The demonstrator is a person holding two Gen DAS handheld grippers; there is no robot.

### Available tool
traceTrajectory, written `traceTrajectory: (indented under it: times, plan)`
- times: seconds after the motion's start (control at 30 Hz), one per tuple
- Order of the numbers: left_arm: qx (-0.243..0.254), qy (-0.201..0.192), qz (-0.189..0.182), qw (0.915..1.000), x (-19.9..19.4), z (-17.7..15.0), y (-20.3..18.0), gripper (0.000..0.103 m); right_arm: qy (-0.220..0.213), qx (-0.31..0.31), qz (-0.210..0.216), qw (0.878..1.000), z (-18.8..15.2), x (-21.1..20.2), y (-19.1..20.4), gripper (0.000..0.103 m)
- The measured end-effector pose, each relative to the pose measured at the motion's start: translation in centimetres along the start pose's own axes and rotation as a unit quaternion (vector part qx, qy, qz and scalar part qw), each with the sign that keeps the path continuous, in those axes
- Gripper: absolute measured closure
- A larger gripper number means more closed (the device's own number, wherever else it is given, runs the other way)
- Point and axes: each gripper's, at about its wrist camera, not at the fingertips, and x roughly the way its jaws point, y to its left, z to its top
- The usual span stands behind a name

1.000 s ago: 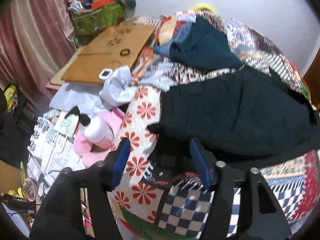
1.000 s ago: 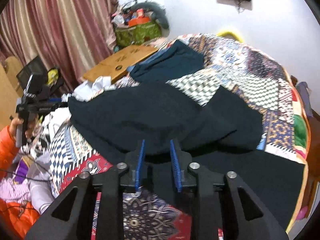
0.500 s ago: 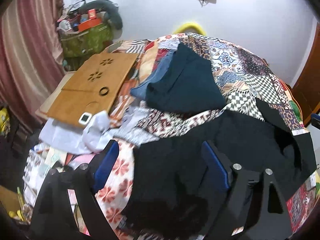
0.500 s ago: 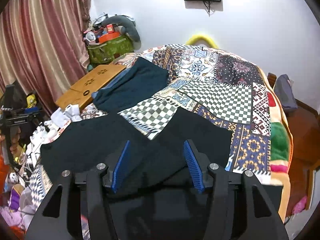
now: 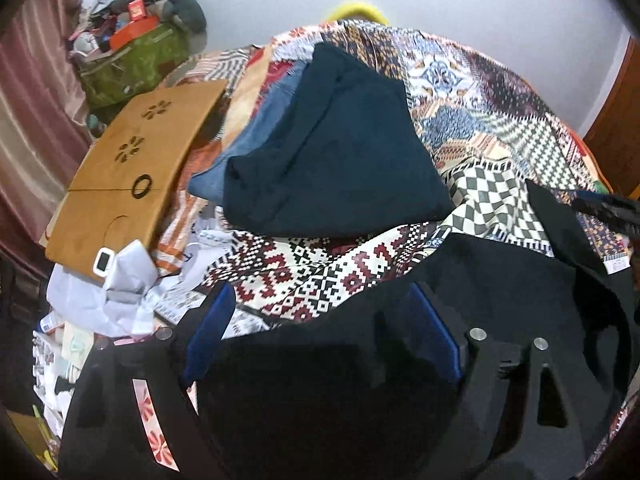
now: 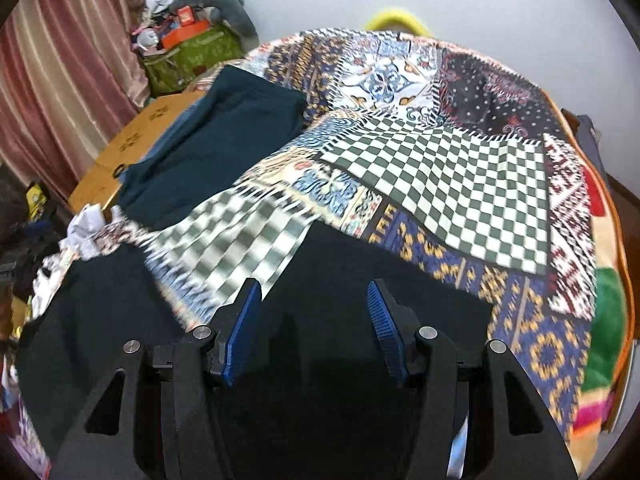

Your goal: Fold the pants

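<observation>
now black pants [image 6: 340, 360] under both open grippers, l [image 5: 320, 340] & r [image 6: 312, 312]

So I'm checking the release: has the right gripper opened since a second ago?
Yes. The right gripper has opened wide over the black pants.

Both wrist cameras look down closely, sharing the quilt [image 5: 500, 128]

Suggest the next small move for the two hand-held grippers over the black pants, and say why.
Probably lower both and close on the near edge. The left hand-held gripper and right hand-held gripper are both open, holding nothing, with the black pants spread unevenly on the patchwork bedspread beneath them. A grip is needed before any fold.
</observation>
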Motion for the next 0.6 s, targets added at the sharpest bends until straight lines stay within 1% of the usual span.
traceTrajectory:
  times: [0.1, 0.2, 0.27, 0.3, 0.37, 0.47, 0.5, 0.6]
  plan:
    - [0.009, 0.009, 0.003, 0.9999, 1.5, 0.4, -0.5, 0.015, 0.017, 0.002, 0.000, 1.000, 1.2, 2.5, -0.4, 0.052]
    - [0.019, 0.013, 0.004, 0.9997, 2.4, 0.5, -1.0, 0.015, 0.042, 0.004, -0.005, 0.999, 1.6, 5.1, -0.5, 0.052]
    - [0.024, 0.016, 0.003, 0.9996, 2.8, 0.4, -1.2, 0.015, 0.039, -0.002, -0.005, 0.999, 1.4, 5.9, -0.3, 0.049]
    - [0.025, 0.017, 0.003, 0.9995, 2.9, 0.3, -1.3, 0.015, 0.034, -0.006, -0.010, 0.999, 1.2, 5.9, -0.1, 0.049]
    - [0.028, 0.019, 0.002, 0.9994, 3.1, 0.3, -1.6, 0.015, 0.034, -0.006, -0.011, 0.999, 1.1, 5.9, -0.1, 0.053]
    - [0.032, 0.019, 0.003, 0.9993, 3.0, 0.1, -2.0, 0.015, 0.035, -0.002, -0.009, 0.999, 0.6, 5.4, -0.5, 0.073]
    - [0.034, 0.019, 0.004, 0.9992, 2.9, 0.1, -2.3, 0.015, 0.037, -0.003, -0.017, 0.999, 0.5, 5.2, -0.6, 0.088]
    - [0.041, 0.018, 0.001, 0.9990, 2.2, -0.2, -2.9, 0.015, 0.030, 0.019, -0.003, 0.999, -0.2, 3.9, -1.4, 0.091]
